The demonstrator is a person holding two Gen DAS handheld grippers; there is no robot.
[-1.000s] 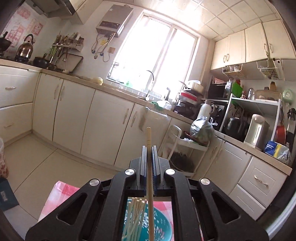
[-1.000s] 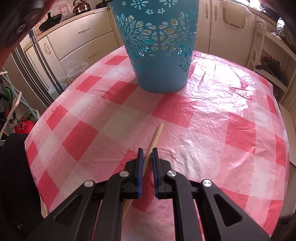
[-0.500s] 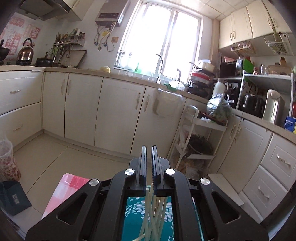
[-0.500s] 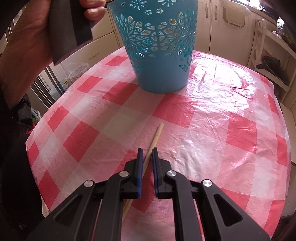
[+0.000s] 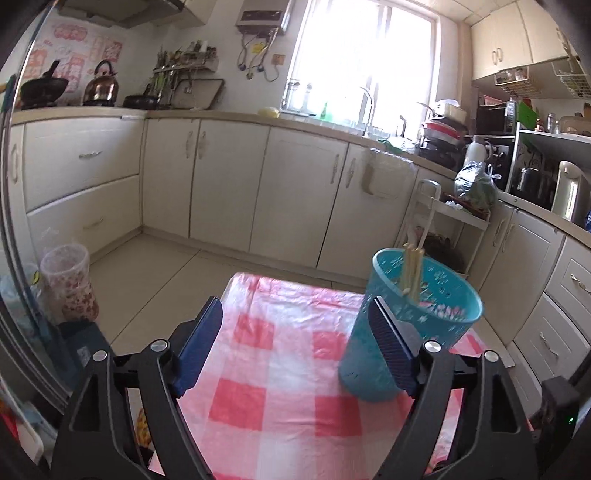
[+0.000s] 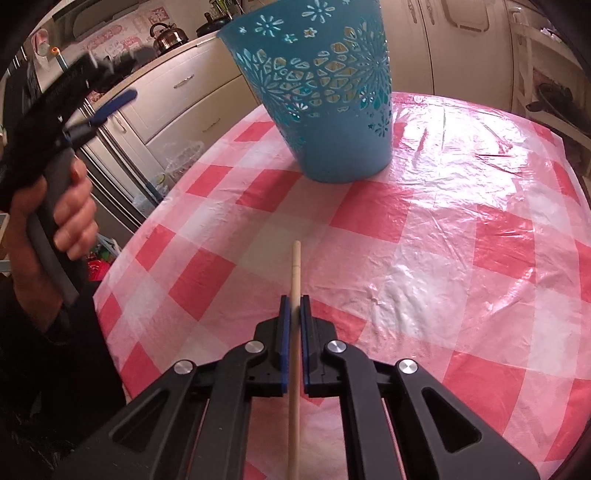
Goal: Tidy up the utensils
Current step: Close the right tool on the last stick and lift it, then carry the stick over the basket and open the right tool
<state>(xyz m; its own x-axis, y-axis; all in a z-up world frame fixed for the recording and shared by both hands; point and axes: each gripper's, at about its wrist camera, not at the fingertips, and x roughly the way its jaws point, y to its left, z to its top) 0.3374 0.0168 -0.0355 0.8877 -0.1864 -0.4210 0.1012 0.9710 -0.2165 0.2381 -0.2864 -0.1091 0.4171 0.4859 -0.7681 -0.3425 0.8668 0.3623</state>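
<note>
Home kitchen — lived-in, not a lab or shop. Landmark: the big window (image 5: 364, 55) on the far wall. Right below it, the sink faucet (image 5: 367, 105) and a cream counter (image 5: 221, 117) over a long run of cabinet doors (image 5: 295, 195). Left of the window: wall water heater (image 5: 263, 16), then a utensil rack (image 5: 184, 61), a kettle (image 5: 102, 83) and a wok (image 5: 43, 88) on the stove side. Right of the window: stacked dishes (image 5: 441, 129), shelf w/ appliances (image 5: 543, 166), upper cupboards (image 5: 517, 35). Nearer than the window — a table w/ red-check plastic cloth (image 5: 280, 369), tile floor (image 5: 155, 273) around it.
</note>
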